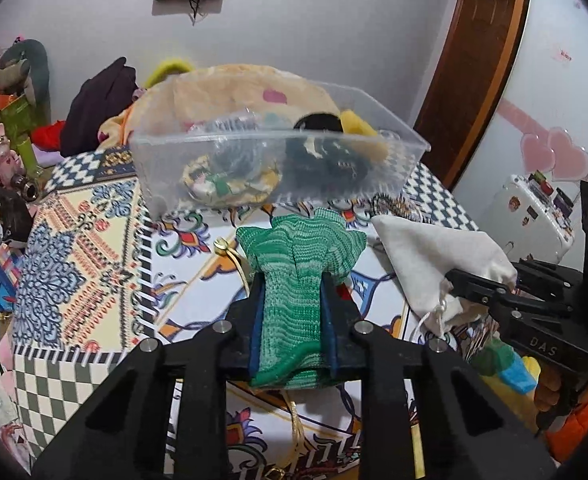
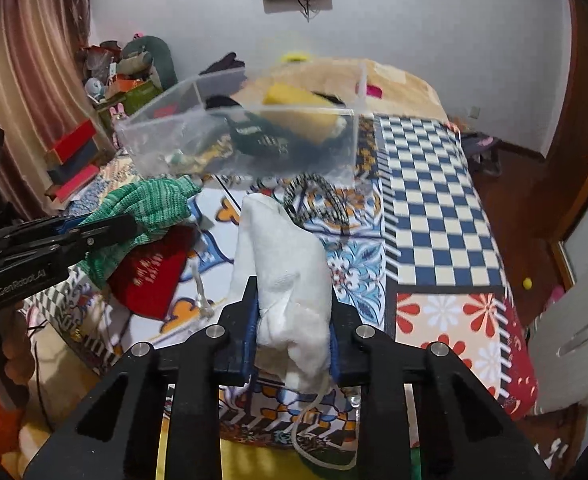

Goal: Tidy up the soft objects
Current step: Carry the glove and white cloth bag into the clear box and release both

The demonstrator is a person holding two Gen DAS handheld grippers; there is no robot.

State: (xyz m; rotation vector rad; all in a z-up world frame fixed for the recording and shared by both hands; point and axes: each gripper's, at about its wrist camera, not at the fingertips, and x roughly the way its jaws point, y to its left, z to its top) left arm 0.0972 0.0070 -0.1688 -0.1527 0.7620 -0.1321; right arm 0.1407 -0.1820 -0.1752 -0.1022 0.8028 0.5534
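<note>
The left tool (image 1: 290, 292) is closed on a green knitted cloth (image 1: 299, 256), which is pinched between the two pads and fans out above them. The right tool (image 2: 294, 320) is closed likewise on a white drawstring pouch (image 2: 282, 256), its cord hanging below the pads. Both pieces are held above the patterned bed cover (image 2: 433, 184), just in front of a clear plastic box (image 1: 278, 160) that rests on the bed.

The step in hand is judged to be the carrying of both pieces to the box. It would be done well if each piece were lifted clear of the near rim before release, one tool at a time, so that the tools are not crossed. The loose cord should be kept from catching on the rim.

The cloth is seen to be a ribbed knit in mixed greens, limp and folded. The pouch is plain, creased and gathered at its neck. In the box a yellow soft piece (image 2: 301, 114), something dark and a patterned piece are already lying. A red pouch (image 2: 150, 276) lies on the bed below the left tool.
</note>
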